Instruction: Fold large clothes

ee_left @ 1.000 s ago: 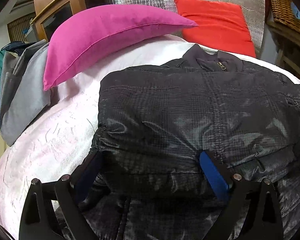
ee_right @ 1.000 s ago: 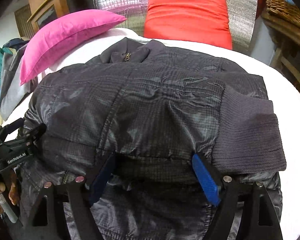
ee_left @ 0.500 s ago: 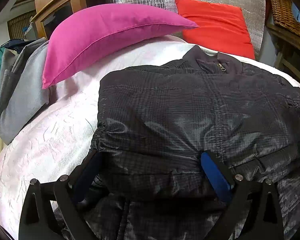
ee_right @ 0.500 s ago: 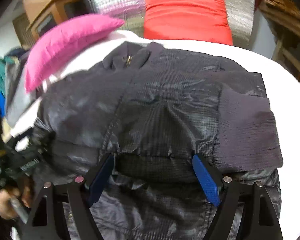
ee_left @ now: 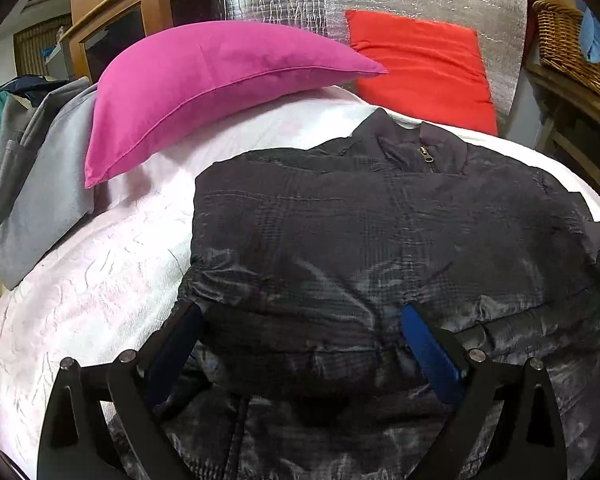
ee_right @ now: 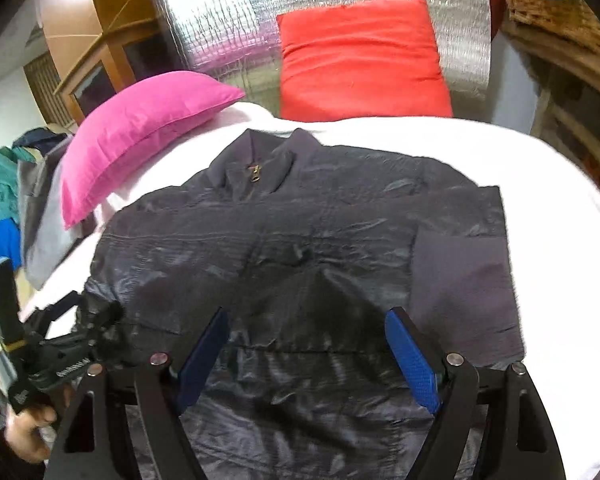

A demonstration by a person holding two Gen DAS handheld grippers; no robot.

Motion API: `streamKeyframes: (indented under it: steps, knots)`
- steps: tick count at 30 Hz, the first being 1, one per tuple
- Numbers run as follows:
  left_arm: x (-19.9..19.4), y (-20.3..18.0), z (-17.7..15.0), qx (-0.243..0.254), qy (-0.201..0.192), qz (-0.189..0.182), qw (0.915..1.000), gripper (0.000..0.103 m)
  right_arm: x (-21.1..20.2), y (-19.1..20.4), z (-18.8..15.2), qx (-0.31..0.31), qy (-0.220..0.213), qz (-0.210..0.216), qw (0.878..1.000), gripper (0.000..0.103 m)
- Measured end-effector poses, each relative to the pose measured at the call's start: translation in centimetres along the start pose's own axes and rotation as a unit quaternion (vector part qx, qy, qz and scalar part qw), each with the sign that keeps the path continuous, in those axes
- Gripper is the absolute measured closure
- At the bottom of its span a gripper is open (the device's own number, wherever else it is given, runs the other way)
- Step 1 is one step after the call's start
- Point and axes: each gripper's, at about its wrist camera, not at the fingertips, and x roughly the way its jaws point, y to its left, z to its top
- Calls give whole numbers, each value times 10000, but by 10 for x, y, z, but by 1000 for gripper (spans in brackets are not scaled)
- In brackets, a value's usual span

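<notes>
On the white bed (ee_right: 440,140), the dark jacket (ee_right: 300,232) lies flat, front up, its collar (ee_right: 260,152) at the far end towards the red cushion (ee_right: 360,60) and its hem at the near end, so its long axis runs straight away from both grippers. The right gripper (ee_right: 306,354) hovers over the jacket's near hem, jaws wide apart and holding nothing; a folded-in ribbed cuff (ee_right: 464,288) lies just right of its fingers. The left gripper (ee_left: 300,344) sits at the jacket's near left corner, jaws spread, fabric bunched between them; whether the pads press on it I cannot tell. Likely next, the hem goes up towards the collar, each hand taking its own nearer corner.
</notes>
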Motion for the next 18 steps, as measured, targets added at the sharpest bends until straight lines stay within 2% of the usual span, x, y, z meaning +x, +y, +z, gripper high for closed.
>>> streamKeyframes:
  steps: [9,13,15,18]
  knots:
    - [-7,2,0,-67,-179,-41,9998,3,-11,15,-8,-552,-329,-190,9977,19]
    - [12,-2,0,90,131,67,9999,3,10,11,4,-491,-299,-420,9975,19]
    - [22,-4,-3,180,189,118,9996,3,25,5,8,-376,-215,-618,9972,19]
    - [24,-5,-6,265,133,161,9994,3,60,-10,7,-209,361,-949,9946,17]
